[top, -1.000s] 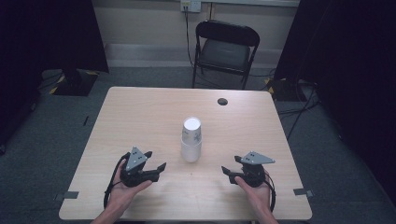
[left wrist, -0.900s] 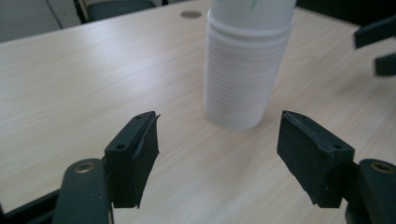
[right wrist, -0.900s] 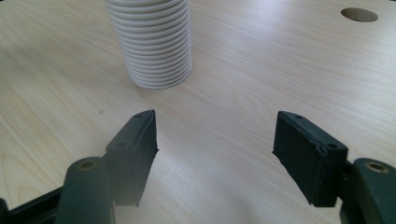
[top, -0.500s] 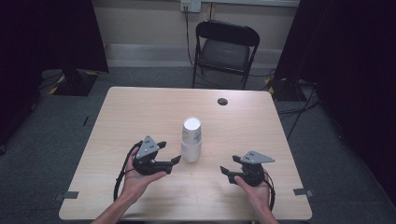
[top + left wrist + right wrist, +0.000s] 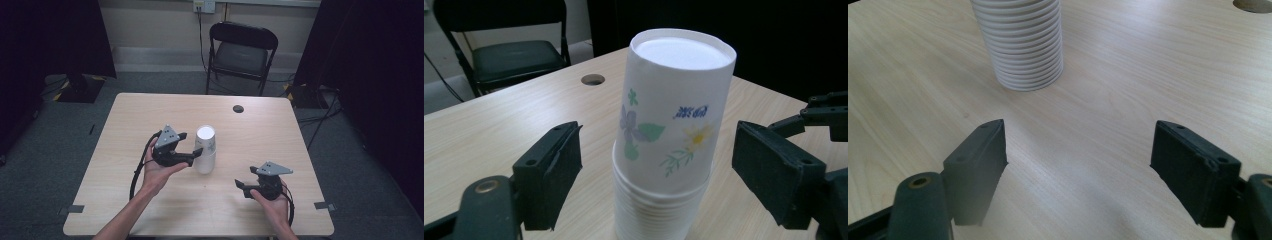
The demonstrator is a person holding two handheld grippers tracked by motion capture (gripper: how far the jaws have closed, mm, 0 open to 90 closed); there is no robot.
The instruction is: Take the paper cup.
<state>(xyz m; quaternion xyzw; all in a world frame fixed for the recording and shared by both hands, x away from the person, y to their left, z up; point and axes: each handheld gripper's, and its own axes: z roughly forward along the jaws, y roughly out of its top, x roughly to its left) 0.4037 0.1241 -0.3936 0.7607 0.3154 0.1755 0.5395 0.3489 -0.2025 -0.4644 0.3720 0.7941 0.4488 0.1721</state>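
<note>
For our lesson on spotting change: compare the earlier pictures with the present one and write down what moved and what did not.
The left gripper moved toward the upside-down stack of white paper cups, its jaws opening; they now flank the stack without touching it. The right gripper, the cups and the pale wooden table stayed put.

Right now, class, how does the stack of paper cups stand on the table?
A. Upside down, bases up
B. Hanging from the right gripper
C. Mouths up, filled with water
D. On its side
A: in the left gripper view the stack of paper cups shows a closed flat base on top and its rims rest on the table.
</note>
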